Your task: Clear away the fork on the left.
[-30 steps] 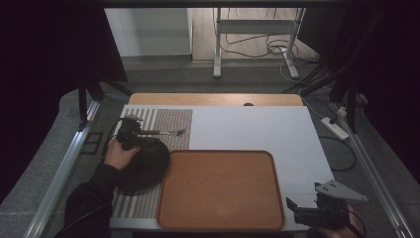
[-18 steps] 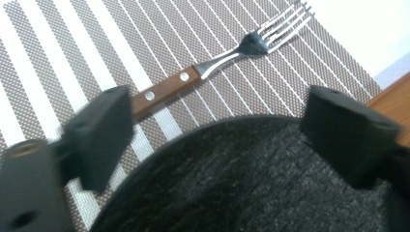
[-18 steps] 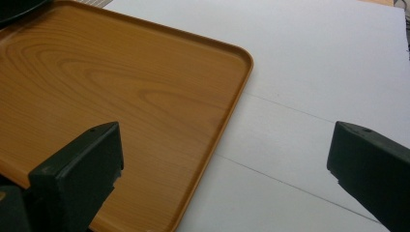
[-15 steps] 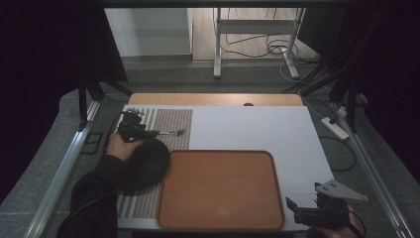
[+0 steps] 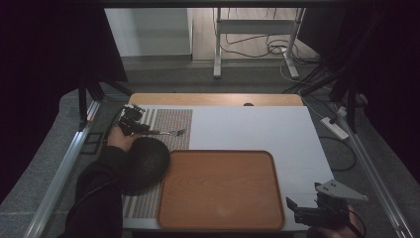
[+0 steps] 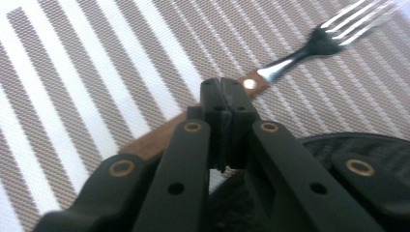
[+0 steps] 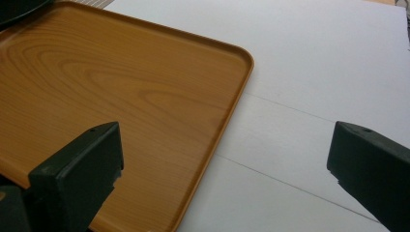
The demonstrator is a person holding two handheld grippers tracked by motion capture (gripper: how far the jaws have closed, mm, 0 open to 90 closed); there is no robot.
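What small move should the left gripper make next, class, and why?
Probably lift the fork slightly off the striped placemat. The left gripper has just been closing and its jaws now meet on the fork's wooden handle, with the empty wooden tray close by.

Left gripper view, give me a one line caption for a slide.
Left gripper shut on the wooden handle of a fork lying on a striped placemat.
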